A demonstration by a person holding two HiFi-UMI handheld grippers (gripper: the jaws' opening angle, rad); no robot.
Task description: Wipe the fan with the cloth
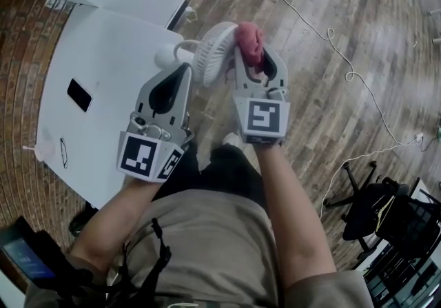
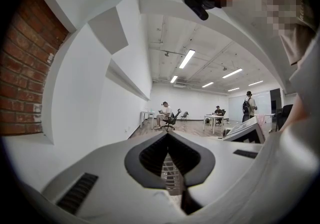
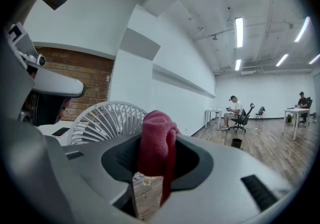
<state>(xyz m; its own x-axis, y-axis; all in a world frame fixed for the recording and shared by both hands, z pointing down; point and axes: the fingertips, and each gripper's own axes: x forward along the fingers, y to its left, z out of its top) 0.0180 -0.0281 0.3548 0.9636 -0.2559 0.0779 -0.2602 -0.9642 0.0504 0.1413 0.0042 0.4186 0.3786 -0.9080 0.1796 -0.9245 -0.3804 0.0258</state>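
A small white fan (image 1: 210,52) stands at the near edge of the white table (image 1: 103,45), its round grille (image 3: 100,120) upright. My right gripper (image 1: 258,58) is shut on a bunched red cloth (image 1: 249,43), which sticks up between the jaws (image 3: 157,143) and rests against the right side of the grille. My left gripper (image 1: 185,69) is shut with nothing between its jaws; its tips lie just left of the fan, near its stand. In the left gripper view (image 2: 168,137) the fan is out of sight.
A black phone (image 1: 79,95) lies on the table. A white cable (image 1: 331,38) snakes over the wooden floor, and a black office chair (image 1: 372,210) stands at the right. People sit at desks far across the room (image 3: 234,110). A brick wall (image 3: 75,72) is at the left.
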